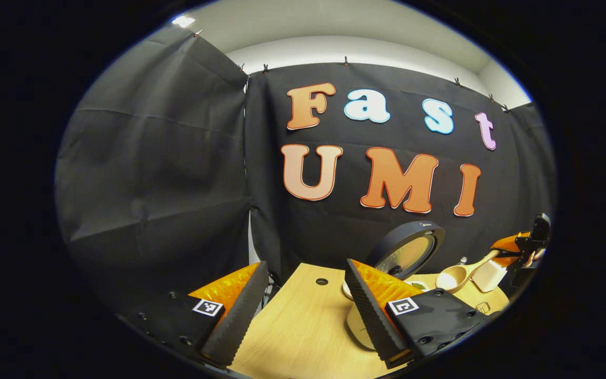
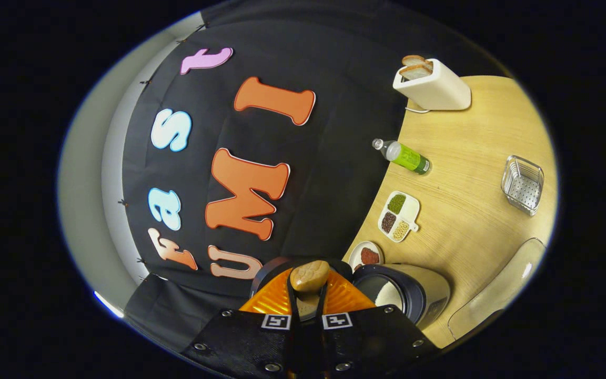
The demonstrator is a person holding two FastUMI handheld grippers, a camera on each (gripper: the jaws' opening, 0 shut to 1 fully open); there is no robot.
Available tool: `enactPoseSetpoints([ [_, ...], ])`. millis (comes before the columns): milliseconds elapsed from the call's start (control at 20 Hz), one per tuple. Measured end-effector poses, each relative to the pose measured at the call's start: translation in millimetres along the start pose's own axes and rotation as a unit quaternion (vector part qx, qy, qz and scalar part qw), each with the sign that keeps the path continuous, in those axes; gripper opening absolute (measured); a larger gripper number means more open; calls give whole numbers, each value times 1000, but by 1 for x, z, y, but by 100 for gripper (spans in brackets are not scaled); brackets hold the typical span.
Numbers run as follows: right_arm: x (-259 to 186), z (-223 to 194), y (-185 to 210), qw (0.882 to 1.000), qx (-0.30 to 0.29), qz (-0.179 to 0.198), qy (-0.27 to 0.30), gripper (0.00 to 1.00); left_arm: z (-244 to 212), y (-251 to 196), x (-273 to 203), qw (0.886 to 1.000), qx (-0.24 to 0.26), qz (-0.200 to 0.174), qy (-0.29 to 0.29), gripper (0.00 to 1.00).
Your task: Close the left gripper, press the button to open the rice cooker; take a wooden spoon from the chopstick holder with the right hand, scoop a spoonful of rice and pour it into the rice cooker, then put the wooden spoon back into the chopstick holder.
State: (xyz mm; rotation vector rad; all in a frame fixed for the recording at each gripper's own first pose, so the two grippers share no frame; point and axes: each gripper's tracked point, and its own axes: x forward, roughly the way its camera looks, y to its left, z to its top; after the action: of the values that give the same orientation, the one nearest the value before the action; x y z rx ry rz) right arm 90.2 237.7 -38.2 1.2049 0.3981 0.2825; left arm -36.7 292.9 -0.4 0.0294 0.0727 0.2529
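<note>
- Right gripper (image 2: 307, 301) fingers are clamping the wooden spoon (image 2: 309, 276) beside the open rice cooker (image 2: 405, 295); rolling it level should be preventing spills.
- Left gripper (image 1: 303, 310) fingers are gaping, empty, beside the cooker.

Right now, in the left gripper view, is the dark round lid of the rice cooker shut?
No: the dark round lid stands raised above the cream rice cooker, its pale inner face toward the camera.

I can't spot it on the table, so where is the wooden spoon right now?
The right gripper holds the wooden spoon in the air, clamped by its handle. In the left gripper view it hangs right of the open rice cooker.
</note>
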Motion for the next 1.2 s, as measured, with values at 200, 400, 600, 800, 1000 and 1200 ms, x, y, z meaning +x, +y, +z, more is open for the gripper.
enactPoseSetpoints([
  [200, 6, -1, 4, 999, -37, -4, -5, 8, 0, 8, -1, 1000, 0, 9, -2, 95],
  [400, 9, 3, 6, 998, -66, -7, -18, 7, -2, 9, -1, 1000, 0, 9, 1, 95],
  [600, 12, 5, 9, 994, -101, -12, -29, 7, -1, 9, 0, 1000, 6, 13, -2, 95],
  [800, 14, 4, 16, 993, -116, -7, -33, 7, -1, 9, 2, 1000, 3, 12, -1, 95],
  [1000, 16, 2, 22, 991, -127, -2, -32, 7, -2, 13, 2, 1000, -3, 13, 0, 95],
  [1200, 19, -2, 33, 989, -145, 7, -32, 7, -4, 17, 3, 1000, -6, 16, 1, 95],
])
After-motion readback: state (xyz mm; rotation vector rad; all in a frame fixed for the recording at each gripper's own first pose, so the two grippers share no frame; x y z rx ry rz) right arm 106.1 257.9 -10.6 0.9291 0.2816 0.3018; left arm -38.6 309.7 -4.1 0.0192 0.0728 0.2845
